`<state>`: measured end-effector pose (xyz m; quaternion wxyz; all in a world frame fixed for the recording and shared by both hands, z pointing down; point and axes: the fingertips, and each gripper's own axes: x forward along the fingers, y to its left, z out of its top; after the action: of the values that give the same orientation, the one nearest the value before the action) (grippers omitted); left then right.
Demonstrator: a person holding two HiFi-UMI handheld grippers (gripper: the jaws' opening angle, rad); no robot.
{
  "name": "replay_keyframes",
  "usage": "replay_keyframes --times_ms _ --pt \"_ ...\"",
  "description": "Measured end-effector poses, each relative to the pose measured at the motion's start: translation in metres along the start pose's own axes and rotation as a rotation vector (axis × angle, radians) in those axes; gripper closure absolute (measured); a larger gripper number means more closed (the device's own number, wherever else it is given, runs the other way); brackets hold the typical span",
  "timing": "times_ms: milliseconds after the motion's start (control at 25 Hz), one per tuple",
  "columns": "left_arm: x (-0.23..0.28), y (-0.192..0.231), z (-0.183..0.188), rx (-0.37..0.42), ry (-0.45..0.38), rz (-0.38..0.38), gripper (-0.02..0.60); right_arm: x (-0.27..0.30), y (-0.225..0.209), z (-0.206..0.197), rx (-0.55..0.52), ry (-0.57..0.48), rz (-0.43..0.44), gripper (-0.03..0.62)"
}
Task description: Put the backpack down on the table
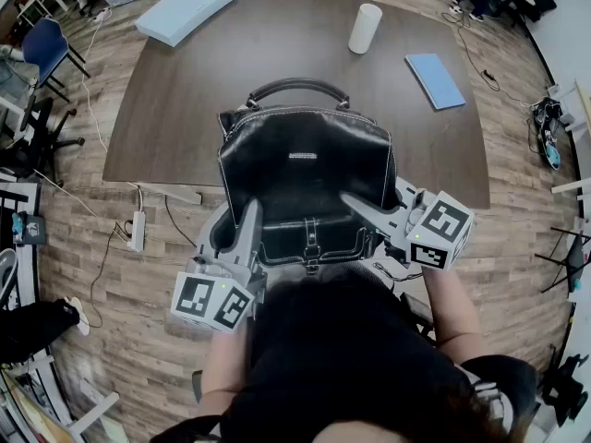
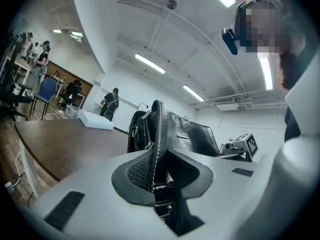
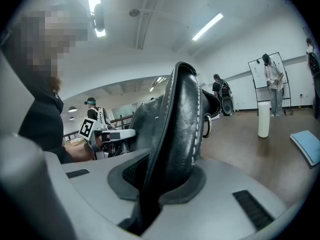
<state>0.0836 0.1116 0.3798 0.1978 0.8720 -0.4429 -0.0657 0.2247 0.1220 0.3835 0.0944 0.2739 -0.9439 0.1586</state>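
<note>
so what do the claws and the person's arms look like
Both the left claw and right claw are pale grey, broad and flat, with dark textured pads. Each carries a white cube printed with black square markers. The person wears a black top; forearms bare.

Grey left tongs (image 1: 249, 216), grey right tongs (image 1: 349, 200); black top (image 1: 334, 341).

Near edge of worktop (image 1: 185, 109): backpack (image 1: 305, 169), handle toward far side, lower part past edge toward person. left gripper (image 1: 249, 218) at backpack's left side, right gripper (image 1: 355, 203) at its right side; backpack's side edge between fingers of each. Behind backpack, right of centre: cylinder (image 1: 365, 28), upright. notebook (image 1: 434, 79) flat, right of cylinder, nearer. flat box (image 1: 185, 9) at far left edge. chair (image 1: 51, 49) on floor left of worktop; power strip (image 1: 138, 231) on floor near its near left corner.
</note>
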Motion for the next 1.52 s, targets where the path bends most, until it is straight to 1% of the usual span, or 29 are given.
replay_keyframes --times_ms 120,200,480,880,1040,1200,1400,1520 --pt "0.005 -0.005 -0.003 0.0 0.008 0.013 0.486 -0.006 -0.004 -0.001 0.003 0.002 0.001 0.533" --pt "0.015 -0.01 -0.003 0.005 0.008 0.026 0.486 -0.01 -0.015 0.001 0.002 0.001 0.007 0.533" --pt "0.042 -0.029 -0.008 0.006 0.006 0.074 0.489 -0.027 -0.048 0.003 -0.009 -0.004 0.06 0.533" --pt "0.096 -0.052 -0.025 0.012 0.063 0.078 0.489 -0.057 -0.099 -0.006 0.048 -0.012 0.054 0.533" --pt "0.103 -0.054 -0.024 0.017 0.078 0.087 0.49 -0.059 -0.106 -0.007 0.067 -0.015 0.063 0.533" --pt "0.106 -0.048 -0.022 0.01 0.079 0.097 0.491 -0.054 -0.11 -0.005 0.065 -0.009 0.065 0.533" --pt "0.106 -0.043 -0.02 -0.031 0.098 0.055 0.492 -0.051 -0.104 0.0 0.078 0.01 0.051 0.534" --pt "0.099 -0.034 -0.009 -0.046 0.073 0.035 0.494 -0.041 -0.096 0.011 0.064 0.02 0.051 0.534"
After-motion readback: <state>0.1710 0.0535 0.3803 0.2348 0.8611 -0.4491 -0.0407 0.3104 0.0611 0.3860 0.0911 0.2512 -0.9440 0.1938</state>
